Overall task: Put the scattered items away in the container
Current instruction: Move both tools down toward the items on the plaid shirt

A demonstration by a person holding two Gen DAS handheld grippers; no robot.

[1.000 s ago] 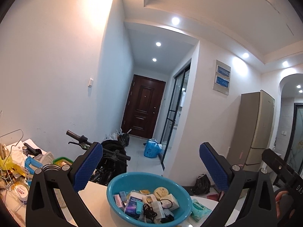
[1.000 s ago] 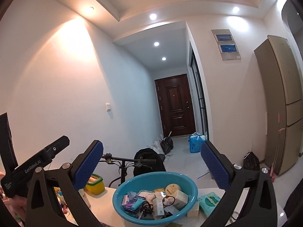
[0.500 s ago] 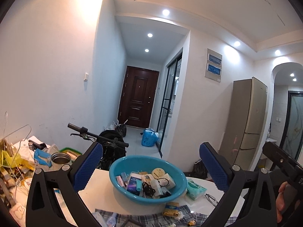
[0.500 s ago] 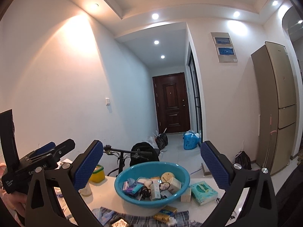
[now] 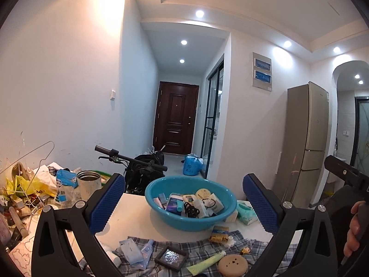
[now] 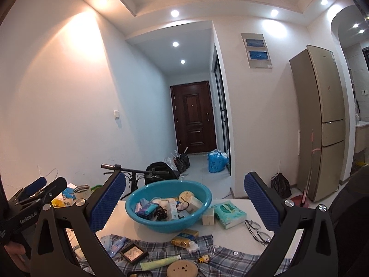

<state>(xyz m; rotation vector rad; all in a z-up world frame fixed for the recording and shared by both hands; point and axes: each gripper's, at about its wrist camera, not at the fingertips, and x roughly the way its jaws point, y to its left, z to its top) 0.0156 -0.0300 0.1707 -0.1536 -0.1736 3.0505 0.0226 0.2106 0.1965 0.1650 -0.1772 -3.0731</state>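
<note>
Both claws stand wide and empty: the left gripper (image 5: 184, 204) and the right gripper (image 6: 184, 204) each frame the round teal plastic basin (image 6: 169, 207) between blue-padded fingers, held above the table and touching nothing. The basin sits on the white tabletop (image 6: 233, 232), already part-filled with small boxes and tubes. Loose items lie nearer on a grey plaid cloth (image 6: 219, 257): a pale green tube (image 6: 160, 263), a round tan disc (image 6: 182, 270), a black-framed square compact (image 6: 133, 252), a gold foil packet (image 6: 184, 235). A pair of wire-rimmed spectacles (image 6: 257, 230) lies on bare table, right.

Risks, judged:
- The cloth may bunch or drag under a descending finger, shifting neighbours.
- The flat disc and compact offer little edge and may slip.
- The spectacles may bend if pinched.
- The claws may collide with each other, working so close.
</note>
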